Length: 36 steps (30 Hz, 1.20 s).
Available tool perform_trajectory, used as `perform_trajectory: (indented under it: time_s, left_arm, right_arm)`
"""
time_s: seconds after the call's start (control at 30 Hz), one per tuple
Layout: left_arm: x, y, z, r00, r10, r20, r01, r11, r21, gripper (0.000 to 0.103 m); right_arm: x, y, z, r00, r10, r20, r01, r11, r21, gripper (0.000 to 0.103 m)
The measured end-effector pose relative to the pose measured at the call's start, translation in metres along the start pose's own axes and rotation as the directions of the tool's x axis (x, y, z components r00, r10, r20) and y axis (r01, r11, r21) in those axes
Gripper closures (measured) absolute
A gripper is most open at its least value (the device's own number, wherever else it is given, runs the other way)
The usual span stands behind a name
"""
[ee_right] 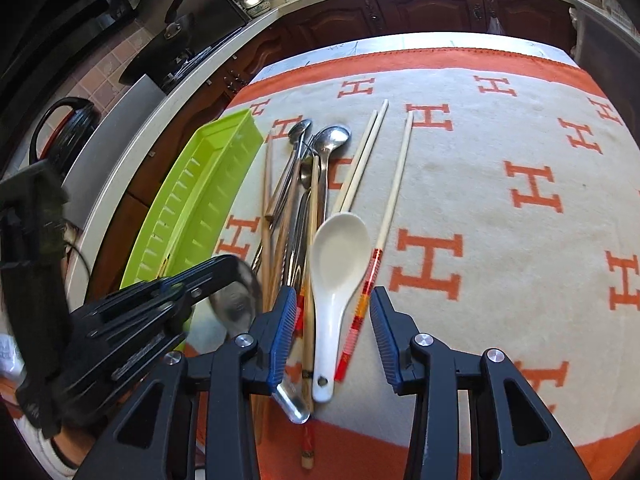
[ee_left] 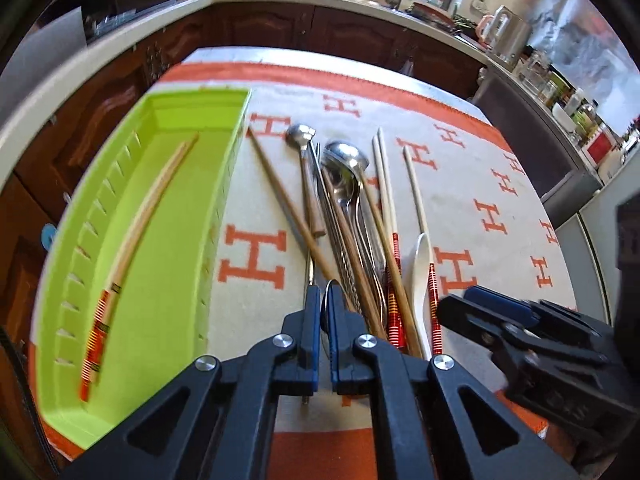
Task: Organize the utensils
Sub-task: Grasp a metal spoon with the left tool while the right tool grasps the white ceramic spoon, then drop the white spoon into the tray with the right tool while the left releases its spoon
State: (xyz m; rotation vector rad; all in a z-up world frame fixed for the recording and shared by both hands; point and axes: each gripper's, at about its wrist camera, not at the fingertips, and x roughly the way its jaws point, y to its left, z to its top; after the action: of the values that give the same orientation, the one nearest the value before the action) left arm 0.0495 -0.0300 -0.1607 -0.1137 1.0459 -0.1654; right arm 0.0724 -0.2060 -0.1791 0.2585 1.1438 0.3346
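Note:
A green tray lies left of a pile of utensils and holds one chopstick with a red banded end. The pile has metal spoons, wooden chopsticks and a white ceramic spoon. My left gripper is shut on a metal spoon, whose bowl shows between its fingers in the right wrist view. My right gripper is open, its fingers either side of the white spoon's handle and a red-banded chopstick.
The utensils lie on a cream cloth with orange H marks and an orange border. Dark wooden cabinets and a counter with jars stand beyond the table. A stove with a pan is at the far left.

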Motion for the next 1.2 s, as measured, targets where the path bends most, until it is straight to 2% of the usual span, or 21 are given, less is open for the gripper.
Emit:
perform_trajectory:
  time_s: [0.27,0.5,0.57,0.63,0.67,0.87,0.97,1.2]
  left_arm:
    - [-0.038,0.002,0.008,0.998,0.022,0.054,-0.026,0.997,0.069,0.102]
    - [-0.068,0.012,0.018,0.997,-0.005,0.081,-0.002,0.997,0.078,0.102]
    - [-0.075,0.015,0.021,0.996,-0.011,0.091,0.004,0.997,0.076,0.102]
    - [-0.082,0.019,0.025,0.994,-0.015,0.104,0.007,0.997,0.074,0.102]
    - [-0.086,0.020,0.026,0.994,-0.016,0.108,0.008,0.997,0.071,0.102]
    - [-0.096,0.030,0.031,0.992,-0.006,0.129,-0.004,0.997,0.076,0.102]
    - [-0.105,0.037,0.033,0.990,0.011,0.142,-0.023,0.996,0.082,0.102]
    - [-0.125,0.057,0.041,0.980,0.098,0.175,-0.123,0.983,0.139,0.102]
  right_arm:
    - [0.026,0.000,0.016,1.000,-0.002,-0.009,0.003,0.999,0.050,0.066]
    - [0.042,0.009,0.023,0.999,-0.047,-0.019,0.047,0.998,0.039,0.066]
    - [0.047,0.012,0.024,0.998,-0.063,-0.026,0.064,0.997,0.032,0.075]
    - [0.050,0.015,0.025,0.996,-0.084,-0.025,0.084,0.996,0.023,0.077]
    - [0.051,0.015,0.025,0.996,-0.089,-0.020,0.089,0.996,0.019,0.083]
    - [0.038,0.015,0.024,0.994,-0.103,0.038,0.102,0.995,0.022,0.096]
    - [0.030,0.010,0.024,0.996,-0.080,0.046,0.077,0.996,0.052,0.097]
    - [-0.007,0.005,0.028,0.996,-0.003,0.088,-0.008,0.992,0.122,0.097]
